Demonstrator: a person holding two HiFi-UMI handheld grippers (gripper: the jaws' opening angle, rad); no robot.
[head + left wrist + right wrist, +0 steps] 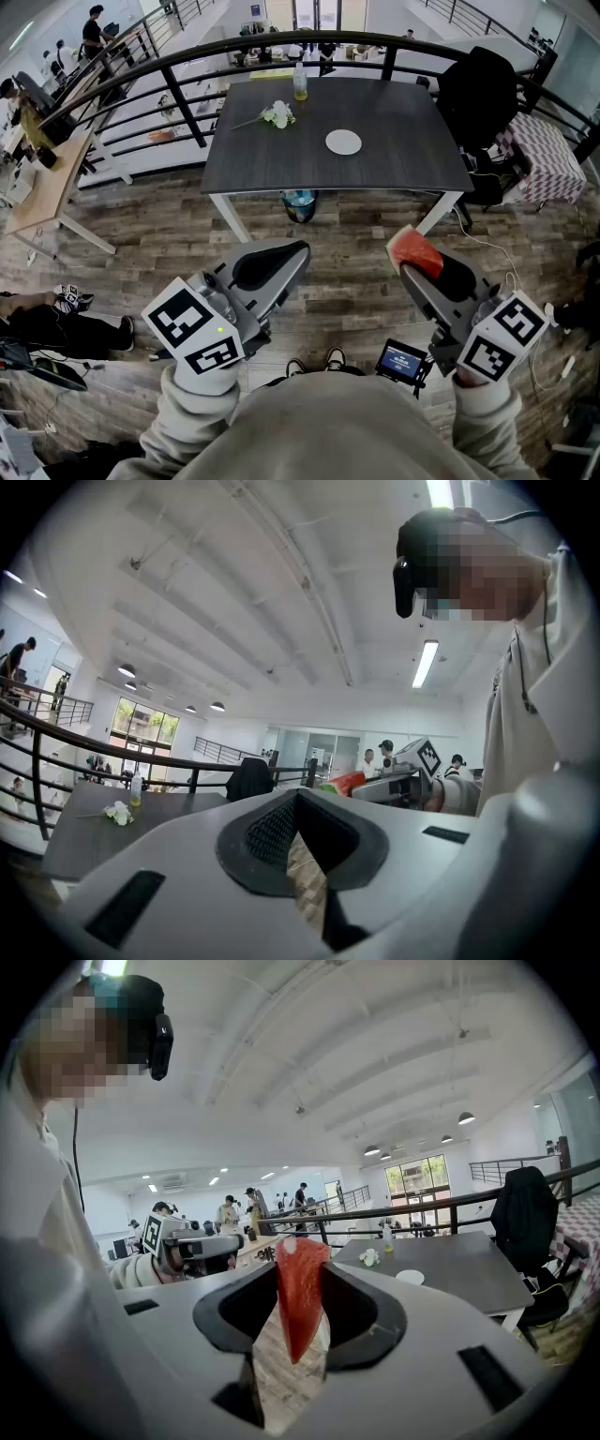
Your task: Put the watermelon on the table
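Observation:
A red watermelon slice [415, 251] with a thin green rind stands upright between the jaws of my right gripper [413, 268], which is shut on it. In the right gripper view the watermelon slice [300, 1307] fills the gap of the right gripper [300, 1274], pointed end down. The dark grey table [394, 122] stands ahead, well beyond both grippers, across a strip of wooden floor. My left gripper [298, 251] is held level beside the right one, its jaws shut with nothing in them. The left gripper view shows the left gripper [298, 799] with tips together.
On the table lie a white plate [343, 142], a small bunch of white flowers [277, 115] and a bottle [300, 82]. A black chair with a jacket [478, 94] stands at its right. A curved black railing [187, 56] runs behind. A bin [298, 204] sits under the table.

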